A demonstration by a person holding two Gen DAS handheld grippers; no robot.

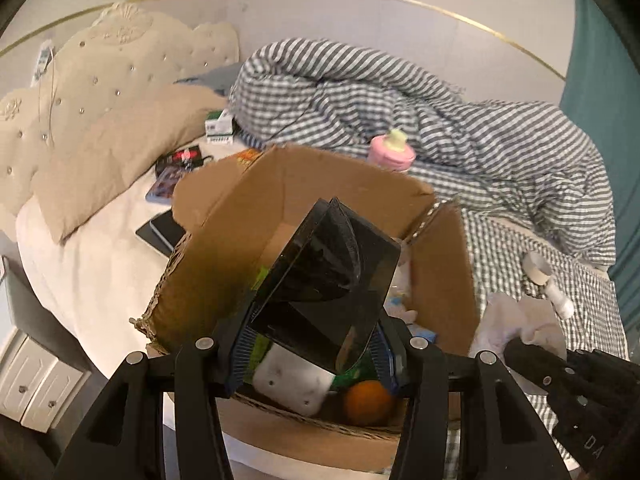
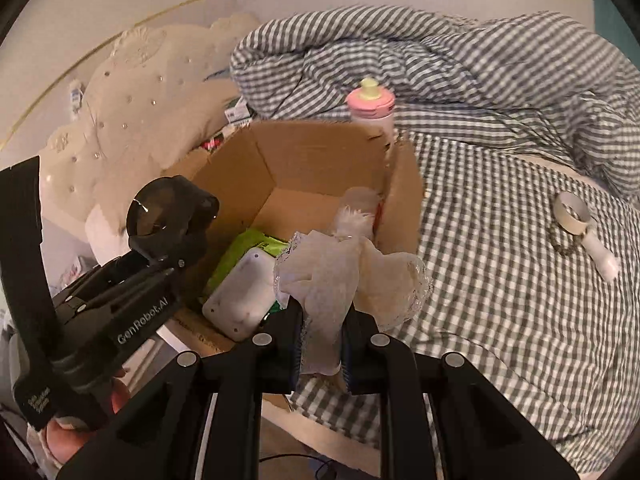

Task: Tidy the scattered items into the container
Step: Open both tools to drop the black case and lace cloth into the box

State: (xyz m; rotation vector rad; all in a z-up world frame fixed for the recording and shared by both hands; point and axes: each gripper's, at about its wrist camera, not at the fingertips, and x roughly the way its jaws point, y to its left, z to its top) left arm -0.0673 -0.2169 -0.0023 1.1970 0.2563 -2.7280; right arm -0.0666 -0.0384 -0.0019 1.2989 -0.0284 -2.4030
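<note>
The left claw [image 1: 316,344] is partly open and clamped on a dark, smoky translucent case [image 1: 324,284], its pads pressing the case's lower sides so the wide end rises ahead of the lens. It hangs over the open top of the cardboard box [image 1: 224,240], which fits a drop straight in rather than a toss. Through and below the case, the box's contents show: a white device [image 1: 294,384], green packaging [image 1: 264,354] and an orange [image 1: 368,402] against the near wall.

The right claw [image 2: 320,344] is squeezed fully together on a lace-trimmed cloth [image 2: 324,280], pinched low so the frilled edges flop outward to either side. It sits at the box's near right corner, apparently waiting its turn behind the case.

The box stands on the bed with its flaps splayed, which keeps the mouth wide. Beyond it, a pink bottle [image 2: 370,104] stands upright against the rumpled gingham duvet [image 2: 480,80]. Well to the right, a tape roll [image 2: 572,212] and a small white tube [image 2: 602,258] lie on the checked sheet [image 2: 500,280]. To the box's left, near the beige pillow [image 1: 120,152], lie a black notebook [image 1: 160,232] and some packets, all not yet gathered.
</note>
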